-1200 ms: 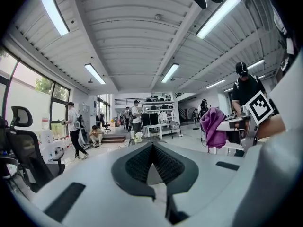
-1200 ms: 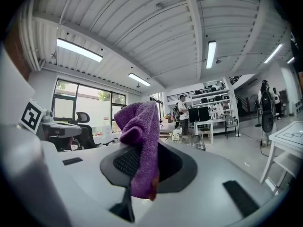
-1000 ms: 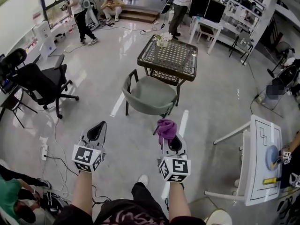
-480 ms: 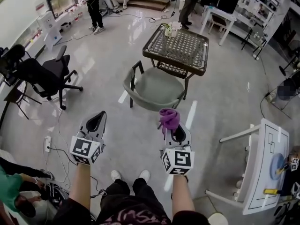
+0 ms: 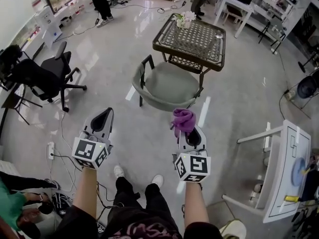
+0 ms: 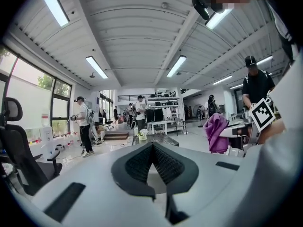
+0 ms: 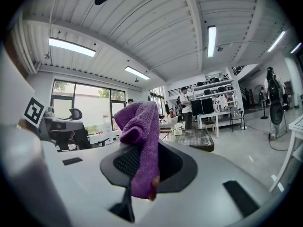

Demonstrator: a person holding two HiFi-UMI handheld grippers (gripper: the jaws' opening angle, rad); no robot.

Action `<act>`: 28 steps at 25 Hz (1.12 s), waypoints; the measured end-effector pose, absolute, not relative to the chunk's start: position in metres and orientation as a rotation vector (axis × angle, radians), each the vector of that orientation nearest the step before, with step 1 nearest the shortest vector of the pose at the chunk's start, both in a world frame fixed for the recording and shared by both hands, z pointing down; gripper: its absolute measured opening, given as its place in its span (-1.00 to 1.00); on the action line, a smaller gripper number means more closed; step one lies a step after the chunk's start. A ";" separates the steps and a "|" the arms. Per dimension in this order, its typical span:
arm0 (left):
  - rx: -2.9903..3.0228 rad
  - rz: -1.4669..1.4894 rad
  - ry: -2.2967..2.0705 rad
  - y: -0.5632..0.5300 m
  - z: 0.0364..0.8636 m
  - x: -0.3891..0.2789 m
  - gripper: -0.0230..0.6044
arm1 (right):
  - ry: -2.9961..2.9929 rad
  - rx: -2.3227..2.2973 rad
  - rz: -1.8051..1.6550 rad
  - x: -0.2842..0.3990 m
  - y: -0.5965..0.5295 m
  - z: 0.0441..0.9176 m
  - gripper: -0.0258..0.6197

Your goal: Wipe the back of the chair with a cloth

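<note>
Open grey floor lies bare on all sides of both grippers. Ahead of them stands the wicker table, and the green chair is tucked against its near edge, curved back nearest the jaws. The left gripper is closed and empty. The right gripper clamps the purple cloth. A flower pot holding white blooms sits at the table's far edge.

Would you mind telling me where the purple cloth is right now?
In the head view the purple cloth sits right of centre, clamped in the right gripper, close to the curved back of the green chair.
</note>
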State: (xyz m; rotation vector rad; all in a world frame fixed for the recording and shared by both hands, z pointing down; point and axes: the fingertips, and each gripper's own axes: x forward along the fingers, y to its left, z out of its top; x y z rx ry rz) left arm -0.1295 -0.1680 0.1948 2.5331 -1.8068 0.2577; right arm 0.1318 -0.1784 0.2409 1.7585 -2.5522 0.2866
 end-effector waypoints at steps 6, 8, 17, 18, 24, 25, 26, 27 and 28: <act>2.574 0.308 -1.758 -0.184 0.222 -0.142 -0.90 | -2.501 1.823 0.290 0.120 -0.183 0.252 -0.64; 2.584 0.306 -1.741 -0.189 0.230 -0.146 -0.90 | -2.491 1.836 0.278 0.116 -0.187 0.255 -0.64; 2.595 0.295 -1.707 -0.207 0.267 -0.171 -0.90 | -2.458 1.829 0.245 0.090 -0.199 0.288 -0.64; 2.596 0.294 -1.709 -0.209 0.270 -0.173 -0.90 | -2.455 1.830 0.246 0.087 -0.200 0.292 -0.64; 2.604 0.277 -1.713 -0.219 0.288 -0.186 -0.90 | -2.464 1.824 0.238 0.070 -0.208 0.311 -0.64; 2.606 0.271 -1.714 -0.221 0.292 -0.187 -0.90 | -2.465 1.826 0.235 0.068 -0.209 0.315 -0.64; 2.608 0.265 -1.715 -0.222 0.296 -0.189 -0.90 | -2.465 1.824 0.226 0.066 -0.211 0.320 -0.64; 2.610 0.261 -1.717 -0.223 0.301 -0.191 -0.90 | -2.463 1.821 0.211 0.064 -0.212 0.325 -0.64; 2.613 0.260 -1.719 -0.225 0.306 -0.193 -0.90 | -2.460 1.817 0.196 0.062 -0.213 0.331 -0.64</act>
